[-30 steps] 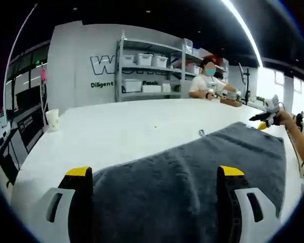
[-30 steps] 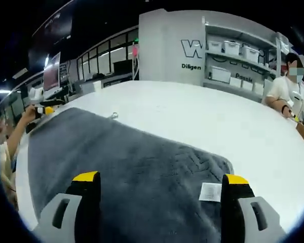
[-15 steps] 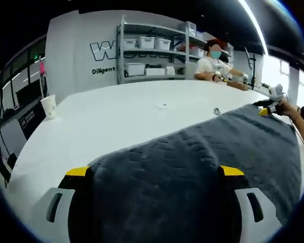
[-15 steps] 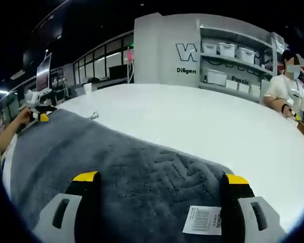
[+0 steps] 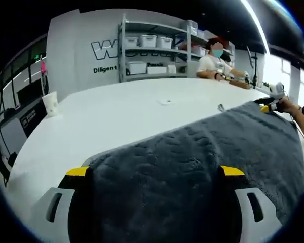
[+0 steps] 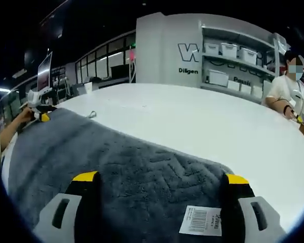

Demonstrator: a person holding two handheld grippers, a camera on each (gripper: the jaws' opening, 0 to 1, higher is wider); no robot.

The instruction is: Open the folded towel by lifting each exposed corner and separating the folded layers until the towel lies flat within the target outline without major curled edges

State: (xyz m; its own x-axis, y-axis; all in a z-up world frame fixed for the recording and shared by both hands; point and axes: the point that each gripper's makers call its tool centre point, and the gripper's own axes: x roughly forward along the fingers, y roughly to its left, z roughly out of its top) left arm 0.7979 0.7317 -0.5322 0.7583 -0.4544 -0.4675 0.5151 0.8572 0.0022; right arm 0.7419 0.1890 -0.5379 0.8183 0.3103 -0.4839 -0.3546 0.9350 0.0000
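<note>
Left gripper (image 5: pixel 154 174): low over the table, jaws spread wide, yellow tips on either side of the towel's near edge. The grey pile bulges up between and over them; cannot tell whether they pinch any cloth.

Right gripper (image 6: pixel 162 181): same low pose, jaws set wide, towel heaped between them. Grip on the cloth cannot be told from here.

Towel (image 5: pixel 207 157): dark grey, zigzag-textured, spread across the white table (image 5: pixel 126 114) from one gripper to the other, its far edge humped rather than flat. A white barcode label (image 6: pixel 200 220) lies on it just inside the right gripper's right jaw.

Other gripper as seen across the towel: in the left gripper view, a hand (image 5: pixel 289 106) holds the right gripper at the far corner; in the right gripper view, the left one sits at the far left corner in a hand (image 6: pixel 21 117).

Change from half a second back: almost none; both grippers stay put, the towel's ridge sits a touch lower in the left gripper view, the label shifted slightly.

Surroundings: paper cup (image 5: pixel 51 104) near the table's left edge; small metal clip (image 6: pixel 92 114) on the table just beyond the towel; a small flat white item (image 5: pixel 164 102) farther out; shelving with white bins (image 5: pixel 152 55) against a lettered wall; a person (image 6: pixel 289 88) at the table's far side.

In the way: nothing lies on the towel.
</note>
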